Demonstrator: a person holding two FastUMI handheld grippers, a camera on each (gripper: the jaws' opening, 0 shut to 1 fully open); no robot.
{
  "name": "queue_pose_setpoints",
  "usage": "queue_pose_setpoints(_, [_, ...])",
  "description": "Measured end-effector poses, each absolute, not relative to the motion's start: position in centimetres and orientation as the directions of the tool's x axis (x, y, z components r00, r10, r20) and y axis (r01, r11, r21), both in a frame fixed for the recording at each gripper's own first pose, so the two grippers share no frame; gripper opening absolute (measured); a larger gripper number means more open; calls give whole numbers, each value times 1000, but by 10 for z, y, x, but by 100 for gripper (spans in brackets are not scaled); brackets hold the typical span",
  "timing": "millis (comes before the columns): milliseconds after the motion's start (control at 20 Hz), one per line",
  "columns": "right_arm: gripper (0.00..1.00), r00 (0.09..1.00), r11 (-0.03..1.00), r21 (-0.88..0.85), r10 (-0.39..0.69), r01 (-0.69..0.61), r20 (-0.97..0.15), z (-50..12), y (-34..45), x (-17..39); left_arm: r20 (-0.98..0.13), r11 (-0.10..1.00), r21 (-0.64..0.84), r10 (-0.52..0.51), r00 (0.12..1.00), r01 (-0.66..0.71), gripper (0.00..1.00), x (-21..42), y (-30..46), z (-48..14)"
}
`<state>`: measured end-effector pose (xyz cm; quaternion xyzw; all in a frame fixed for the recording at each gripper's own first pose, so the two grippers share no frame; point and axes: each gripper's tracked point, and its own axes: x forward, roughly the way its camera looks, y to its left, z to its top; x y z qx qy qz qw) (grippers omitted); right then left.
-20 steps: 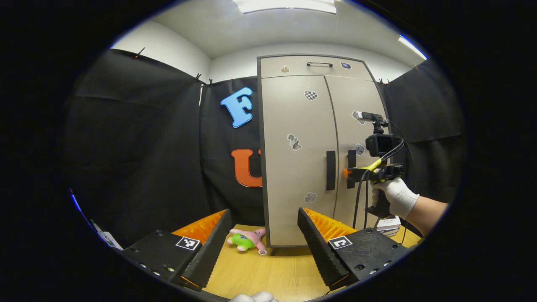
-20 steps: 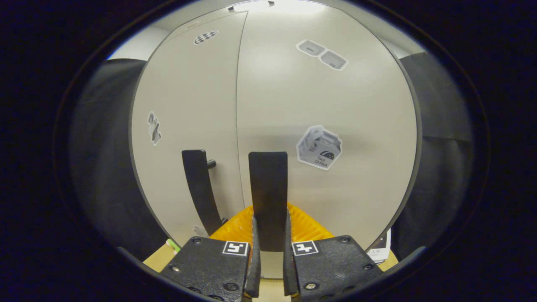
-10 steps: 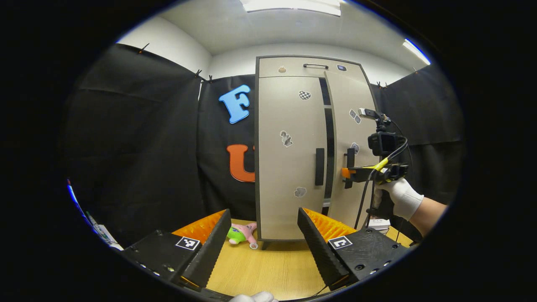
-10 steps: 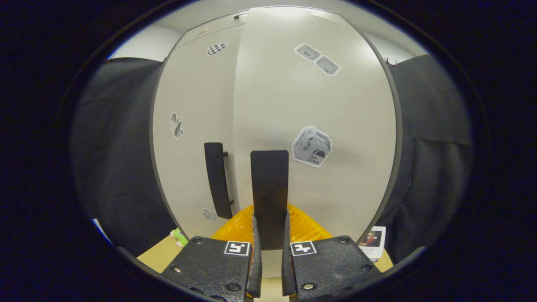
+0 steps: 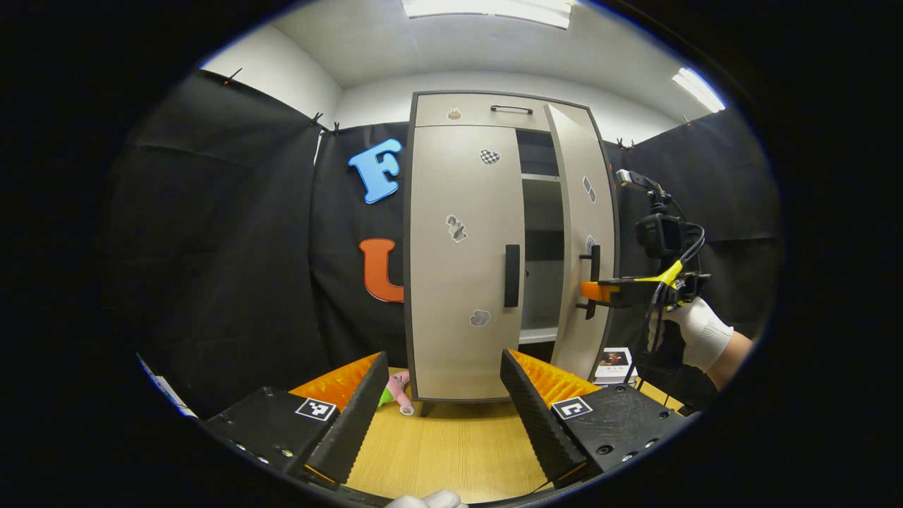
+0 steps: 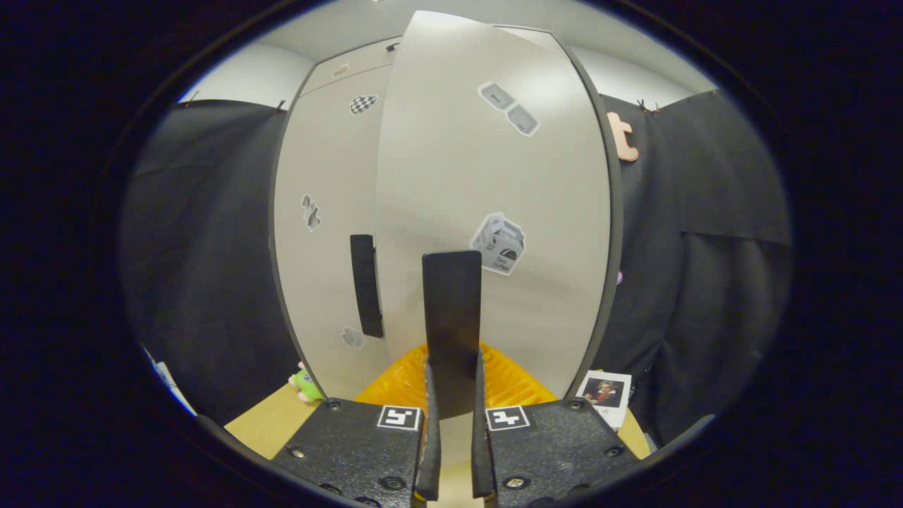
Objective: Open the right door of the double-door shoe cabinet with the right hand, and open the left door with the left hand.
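Doors: two, right door (image 5: 582,233) ajar, its handle (image 6: 451,331) clamped by right hand-held gripper (image 6: 451,430); left hand-held gripper (image 5: 441,416) spread.

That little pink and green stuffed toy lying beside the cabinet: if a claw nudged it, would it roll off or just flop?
The plush toy would probably flop and slide rather than roll: it looks soft and lies slumped on the wooden tabletop. It is likely light for its size and should squash under a pinch. Its limbs might snag at the shoe cabinet base.
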<state>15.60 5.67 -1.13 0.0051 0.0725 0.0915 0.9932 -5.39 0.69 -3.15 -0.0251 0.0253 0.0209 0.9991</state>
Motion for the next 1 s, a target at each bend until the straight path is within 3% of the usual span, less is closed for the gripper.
queue_pose_setpoints(650, [15,988,997,23,71,-68,-137,-15,-17,108,-67,996,-40,-84,994,81,95,-34,-31,-36])
queue_pose_setpoints(950, [6,992,1000,16,4,-2,-129,-14,-67,93,-70,990,-42,-140,988,138,95,-21,-66,-34])
queue_pose_setpoints(1000, [5,992,1000,18,-5,8,-129,-13,-77,93,-68,989,-38,-148,987,145,100,-19,-73,-30])
